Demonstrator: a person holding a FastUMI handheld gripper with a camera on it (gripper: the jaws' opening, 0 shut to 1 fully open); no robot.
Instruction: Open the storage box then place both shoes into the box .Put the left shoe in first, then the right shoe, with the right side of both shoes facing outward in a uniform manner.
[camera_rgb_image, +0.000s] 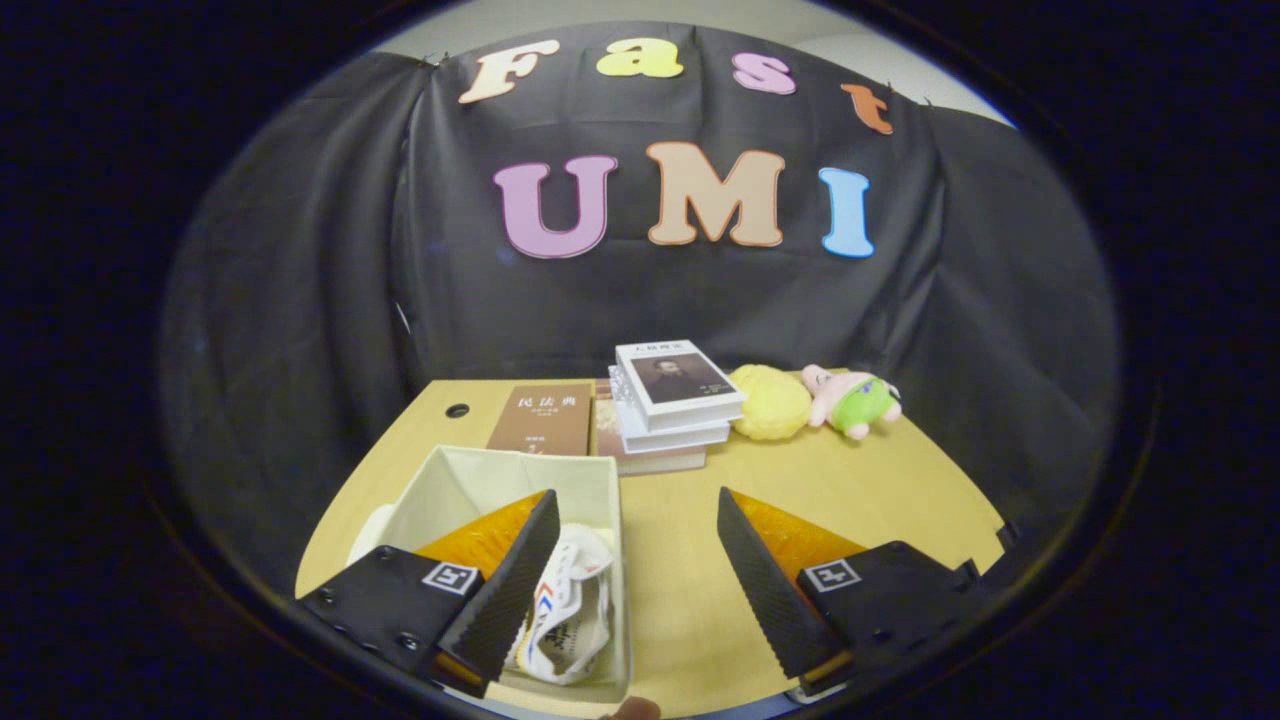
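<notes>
Ahead – tongs (635, 510) spread empty, books (668, 405) beyond storage box (470, 475).

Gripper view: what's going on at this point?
A person's handheld gripper hangs open above the wooden table, holding nothing. The open box sits under its left finger, with a white shoe inside. Whether a second shoe is in there cannot be told. Beyond the fingers are stacked books and two plush toys.
</notes>
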